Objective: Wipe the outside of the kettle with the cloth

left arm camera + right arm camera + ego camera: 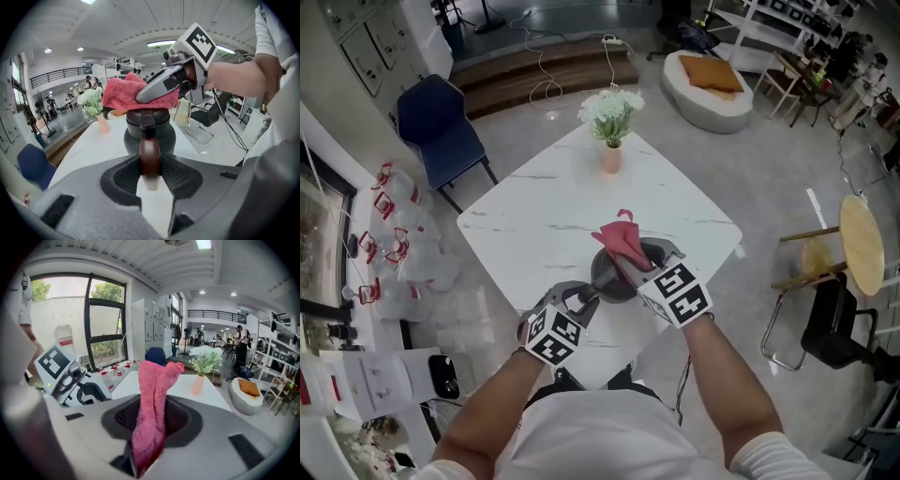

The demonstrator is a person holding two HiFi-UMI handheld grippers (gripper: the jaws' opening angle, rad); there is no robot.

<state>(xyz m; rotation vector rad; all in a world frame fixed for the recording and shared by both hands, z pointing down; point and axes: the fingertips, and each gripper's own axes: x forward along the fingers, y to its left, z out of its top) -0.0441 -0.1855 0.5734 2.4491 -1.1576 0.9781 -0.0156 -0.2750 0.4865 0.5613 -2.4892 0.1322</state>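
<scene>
Dark grey kettle (pixel 614 278), upright on the white marbled table (pixel 534 225), near the corner closest to the person. Wears a pink cloth (pixel 623 242) bunched over its lid. Points its brown handle (pixel 150 157) back toward the left gripper (pixel 584 302), with the jaws narrowed onto that handle and the pads pressing it from both sides. Meets the right gripper (pixel 649 265) from above: jaws clamped tight on the cloth, with folds sticking out past the pads and resting on the kettle's top. Toward the table's far corner, well apart from the kettle, a pink vase (pixel 610 157) of white flowers (pixel 612 111). Off the table, a blue chair (pixel 441 131) to the left, a round wooden stool (pixel 862 246) to the right, and a white pouf (pixel 705 103) with an orange cushion (pixel 712 72) farther back.
</scene>
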